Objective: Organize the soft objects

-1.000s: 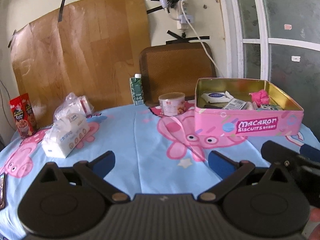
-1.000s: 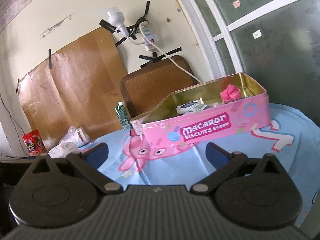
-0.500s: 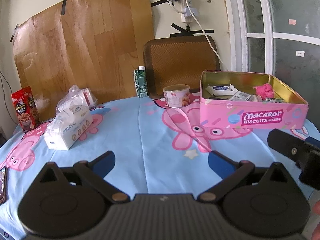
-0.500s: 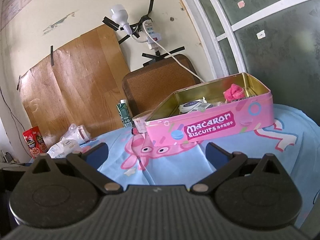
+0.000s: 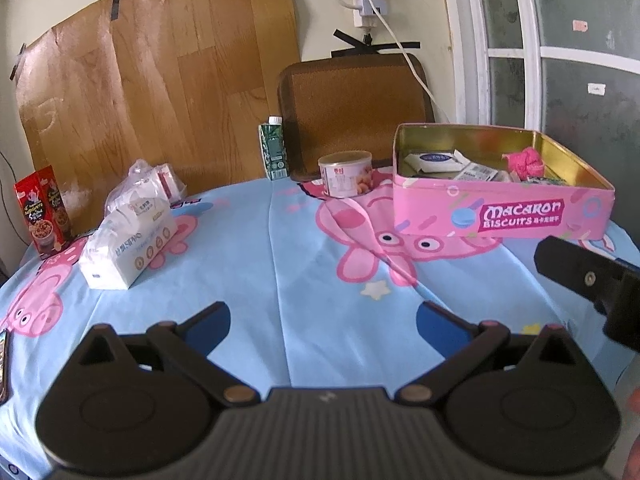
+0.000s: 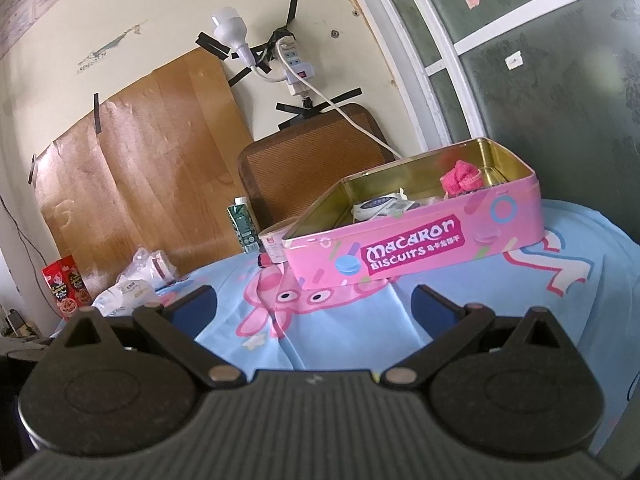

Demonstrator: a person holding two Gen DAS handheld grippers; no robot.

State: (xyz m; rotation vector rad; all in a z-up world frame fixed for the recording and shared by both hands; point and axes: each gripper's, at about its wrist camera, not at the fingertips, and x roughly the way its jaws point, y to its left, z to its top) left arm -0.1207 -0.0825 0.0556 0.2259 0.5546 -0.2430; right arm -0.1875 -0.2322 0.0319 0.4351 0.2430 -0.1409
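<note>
Over the last second the left gripper (image 5: 323, 316) drew back, spread wide and empty; the tissue pack (image 5: 127, 248) lay ahead to its left. The right gripper (image 6: 314, 300), equally wide, faced the pink tin (image 6: 416, 246), suggesting a fresh pick comes next.

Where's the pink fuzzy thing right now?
The pink fuzzy thing lies inside the open pink biscuit tin, near its far right corner, on the right side of the table in both wrist views; white packets lie to its left.
</note>
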